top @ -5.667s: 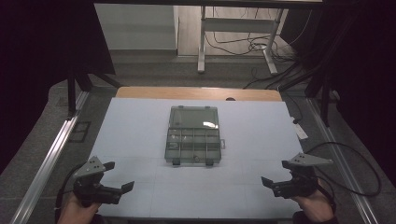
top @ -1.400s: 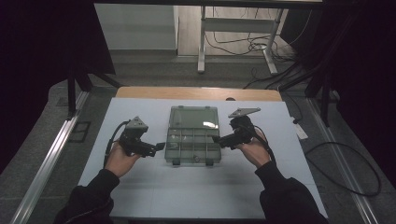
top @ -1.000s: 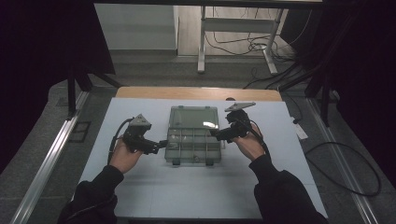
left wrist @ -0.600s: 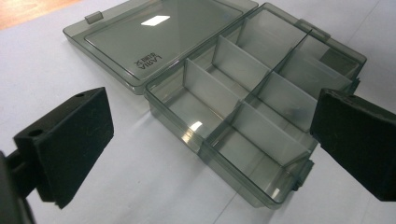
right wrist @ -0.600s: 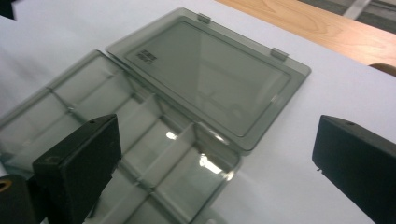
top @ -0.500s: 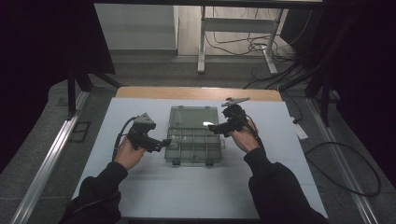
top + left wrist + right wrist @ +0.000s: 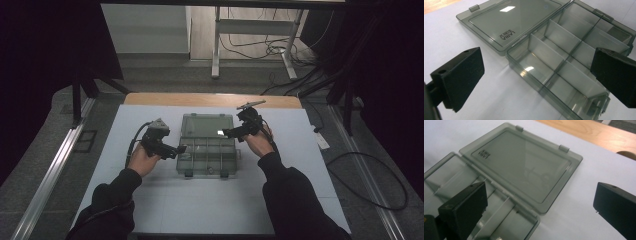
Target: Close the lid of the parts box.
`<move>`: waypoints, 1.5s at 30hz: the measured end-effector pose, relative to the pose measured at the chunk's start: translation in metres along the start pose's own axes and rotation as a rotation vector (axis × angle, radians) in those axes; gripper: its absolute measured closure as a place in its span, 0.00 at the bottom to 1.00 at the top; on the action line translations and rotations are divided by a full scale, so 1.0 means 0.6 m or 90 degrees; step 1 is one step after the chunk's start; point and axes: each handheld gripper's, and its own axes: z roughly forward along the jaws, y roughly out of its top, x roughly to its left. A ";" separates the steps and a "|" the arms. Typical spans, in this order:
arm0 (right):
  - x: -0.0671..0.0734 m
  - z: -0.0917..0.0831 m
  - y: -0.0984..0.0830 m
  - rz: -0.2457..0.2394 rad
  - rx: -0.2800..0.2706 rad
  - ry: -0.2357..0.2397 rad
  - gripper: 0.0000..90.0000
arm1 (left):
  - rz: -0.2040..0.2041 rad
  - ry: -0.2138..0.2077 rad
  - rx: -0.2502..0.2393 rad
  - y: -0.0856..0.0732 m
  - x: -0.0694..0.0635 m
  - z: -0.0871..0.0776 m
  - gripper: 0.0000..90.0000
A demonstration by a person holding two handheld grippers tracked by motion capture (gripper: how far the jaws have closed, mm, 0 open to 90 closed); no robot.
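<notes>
Left gripper view: the word "LARUA" is printed on the flat-lying lid [image 7: 511,23] of one smoky transparent plastic compartment box [image 7: 564,67], set mid-table on the white table sheet [image 7: 165,205]. Its divided compartments are seen empty. The left gripper [image 7: 181,149] and right gripper [image 7: 226,132], both spread, are held at its sides.

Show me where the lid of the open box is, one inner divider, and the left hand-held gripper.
lid [image 7: 524,167], right gripper view, middle of the flat clear panel.
divider [image 7: 546,53], left gripper view, on its upright wall.
left hand-held gripper [image 7: 180,149], high view, between its jaw tips.
</notes>
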 end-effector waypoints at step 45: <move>-0.041 0.111 0.029 0.011 0.142 -0.052 0.00 | -0.002 0.022 0.027 0.008 0.000 0.035 0.00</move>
